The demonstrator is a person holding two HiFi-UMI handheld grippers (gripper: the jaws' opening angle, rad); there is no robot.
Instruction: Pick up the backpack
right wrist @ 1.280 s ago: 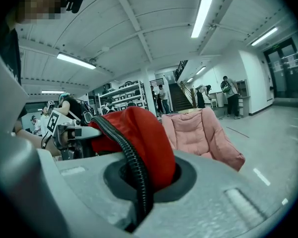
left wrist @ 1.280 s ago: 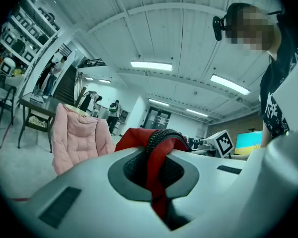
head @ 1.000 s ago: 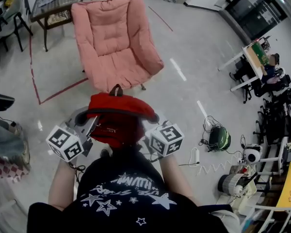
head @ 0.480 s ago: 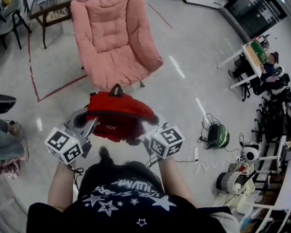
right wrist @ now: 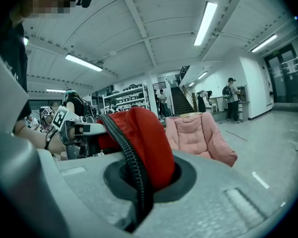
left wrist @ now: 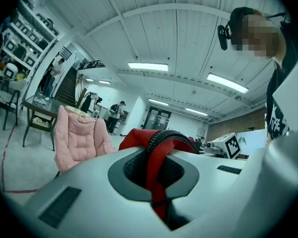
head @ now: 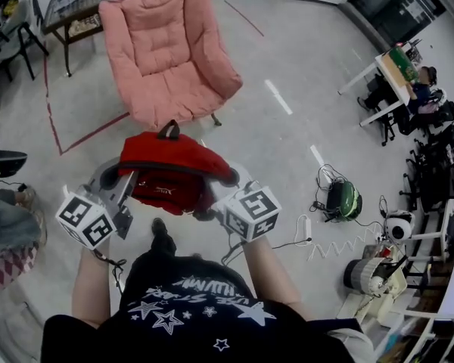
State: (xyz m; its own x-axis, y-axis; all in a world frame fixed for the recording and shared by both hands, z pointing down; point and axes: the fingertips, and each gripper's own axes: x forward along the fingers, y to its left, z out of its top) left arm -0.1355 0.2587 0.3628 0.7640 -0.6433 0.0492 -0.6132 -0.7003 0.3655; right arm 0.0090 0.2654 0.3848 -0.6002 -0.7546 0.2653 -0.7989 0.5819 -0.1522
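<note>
The person's dark shirt (head: 189, 308) fills 6 o'clock of the head view, with one shoe (head: 161, 238) just beyond it on the floor (head: 303, 127). Next out, the left gripper (head: 121, 178) sits at 8 o'clock of the red backpack (head: 170, 171) and the right gripper (head: 228, 181) at 4 o'clock, each marker cube turned toward the person.

In the left gripper view the fingers (left wrist: 89, 192) are pressed together on a fold of red fabric with the black zipper (left wrist: 164, 135) arching over it. In the right gripper view the fingers (right wrist: 213, 197) are likewise clamped on red fabric, the zipper running down into the slot between them.

The backpack spans the gap between the two grippers and seems to hang clear of the floor, though the steep view makes that hard to judge. Its black handle (head: 169, 131) points to 12 o'clock.

Past the handle, at 12 o'clock, stands a pink chair (head: 166, 51), empty. A red tape line (head: 87, 133) runs along the floor at 10 o'clock. Farther off, a dark-framed table (head: 72, 2) stands at 11 o'clock. A green object (head: 342, 200) with cables lies at 3 o'clock. A person sits at a white table (head: 390, 70) at 2 o'clock.
</note>
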